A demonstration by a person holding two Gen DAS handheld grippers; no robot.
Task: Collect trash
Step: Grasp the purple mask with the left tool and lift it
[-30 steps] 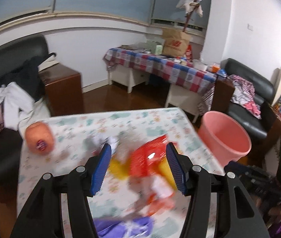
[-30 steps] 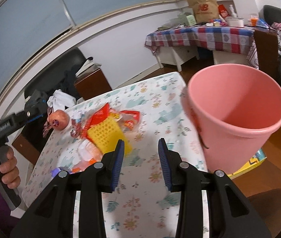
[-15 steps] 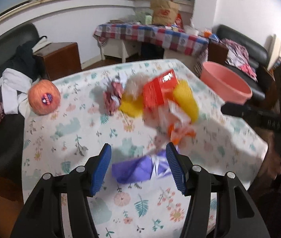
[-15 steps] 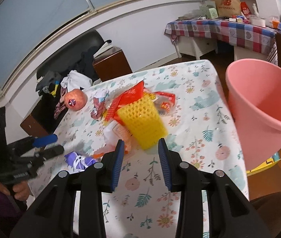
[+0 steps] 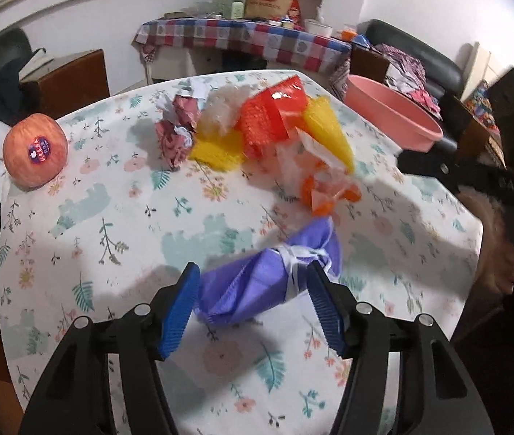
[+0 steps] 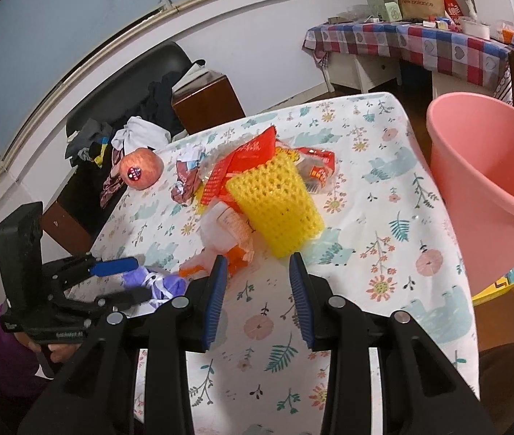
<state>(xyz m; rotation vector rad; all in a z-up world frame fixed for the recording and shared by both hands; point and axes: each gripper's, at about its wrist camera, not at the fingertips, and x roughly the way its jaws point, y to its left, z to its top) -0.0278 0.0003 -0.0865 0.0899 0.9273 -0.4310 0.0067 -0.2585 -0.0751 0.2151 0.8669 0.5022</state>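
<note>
On the flower-print table (image 5: 111, 217) a purple wrapper (image 5: 267, 282) lies between the fingers of my left gripper (image 5: 253, 272), which stands open around it without squeezing. Behind it is a pile of trash: an orange-and-clear wrapper (image 5: 325, 188), a yellow foam net (image 6: 275, 203), a red wrapper (image 6: 246, 159) and a crumpled dark-red wrapper (image 5: 177, 134). My right gripper (image 6: 258, 261) is open and holds nothing, its tips just short of the yellow net. The right wrist view also shows the left gripper (image 6: 142, 277) at the purple wrapper (image 6: 162, 282). A pink bucket (image 6: 492, 166) stands off the table's right edge.
An apple with a sticker (image 5: 35, 150) rests near the table's far left corner. Behind the table are a wooden cabinet (image 5: 72, 76), a black chair with clothes (image 6: 137, 134), a table with a checked cloth (image 5: 249, 40) and a black sofa (image 5: 420, 61).
My left gripper has come down and tipped forward from above the pile to straddle the purple wrapper. My right gripper has swung left, away from the bucket, toward the yellow net.
</note>
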